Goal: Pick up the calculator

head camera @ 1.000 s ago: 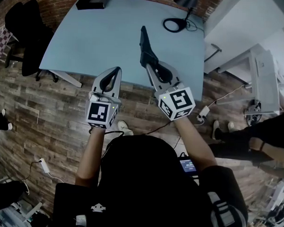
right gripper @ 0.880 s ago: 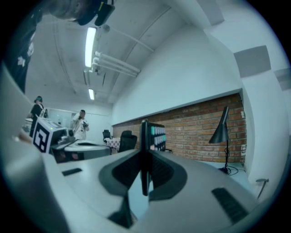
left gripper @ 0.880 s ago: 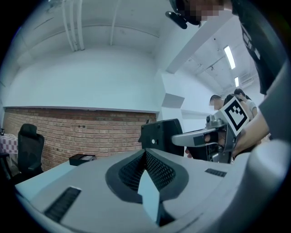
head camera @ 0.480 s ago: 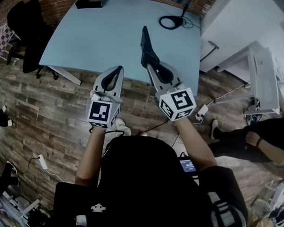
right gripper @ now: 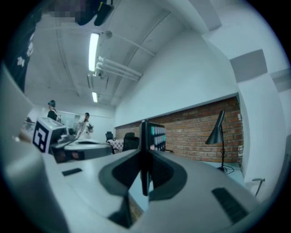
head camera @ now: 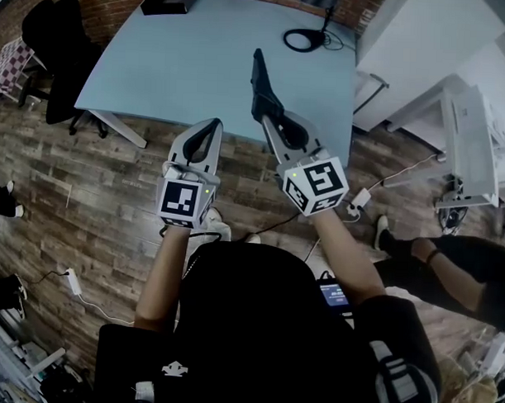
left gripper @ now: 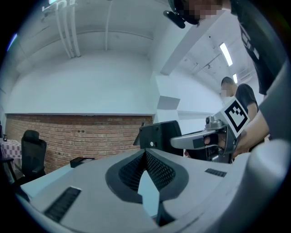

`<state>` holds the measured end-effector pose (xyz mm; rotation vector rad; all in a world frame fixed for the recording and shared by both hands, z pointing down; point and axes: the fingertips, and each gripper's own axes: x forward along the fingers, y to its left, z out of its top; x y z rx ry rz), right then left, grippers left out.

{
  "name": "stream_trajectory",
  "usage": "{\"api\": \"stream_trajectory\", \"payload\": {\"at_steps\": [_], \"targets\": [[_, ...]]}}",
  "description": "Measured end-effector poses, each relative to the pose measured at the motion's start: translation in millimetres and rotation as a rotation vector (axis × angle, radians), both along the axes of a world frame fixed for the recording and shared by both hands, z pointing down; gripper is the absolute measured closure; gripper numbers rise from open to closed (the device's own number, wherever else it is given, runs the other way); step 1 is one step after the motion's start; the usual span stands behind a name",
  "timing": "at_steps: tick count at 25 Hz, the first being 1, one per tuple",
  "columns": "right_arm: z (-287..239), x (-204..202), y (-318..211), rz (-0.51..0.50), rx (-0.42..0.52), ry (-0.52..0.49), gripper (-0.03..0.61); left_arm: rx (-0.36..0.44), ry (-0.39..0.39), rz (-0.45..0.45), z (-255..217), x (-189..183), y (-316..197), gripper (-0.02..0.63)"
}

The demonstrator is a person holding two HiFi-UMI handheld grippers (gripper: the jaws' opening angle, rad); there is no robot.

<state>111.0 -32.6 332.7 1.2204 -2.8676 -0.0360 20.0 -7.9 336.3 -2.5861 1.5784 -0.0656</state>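
Table (head camera: 183, 62) has slipped slightly up the frame. Right gripper (head camera: 268, 114), at centre, clamps the calculator (head camera: 257, 77) clear of it: pickup looks done. Left gripper (head camera: 212, 123) is closed, empty.

Calculator (head camera: 258, 83) over table (head camera: 183, 70); lamp (head camera: 308, 37) on its far right; chair (head camera: 63, 62) left

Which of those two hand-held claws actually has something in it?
The right gripper: its fingers clamp the dark calculator edge-on. The left gripper is shut with nothing in it.
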Motion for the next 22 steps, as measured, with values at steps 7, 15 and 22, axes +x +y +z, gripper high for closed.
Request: {"api": "stream_trajectory", "payload": {"at_steps": [7,15,22], "targets": [[0,6,17,-0.014,-0.002,-0.004,0.529,0.013,-0.004,-0.008,-3,9,19,0.611],[1,16,30,-0.008,-0.005,-0.019,0.529,0.013,-0.021,-0.002,-3,20,32,0.611],[4,23,36,-0.001,-0.007,-0.023,0.529,0.018,-0.031,0.005,-2,28,40,0.611]]}}
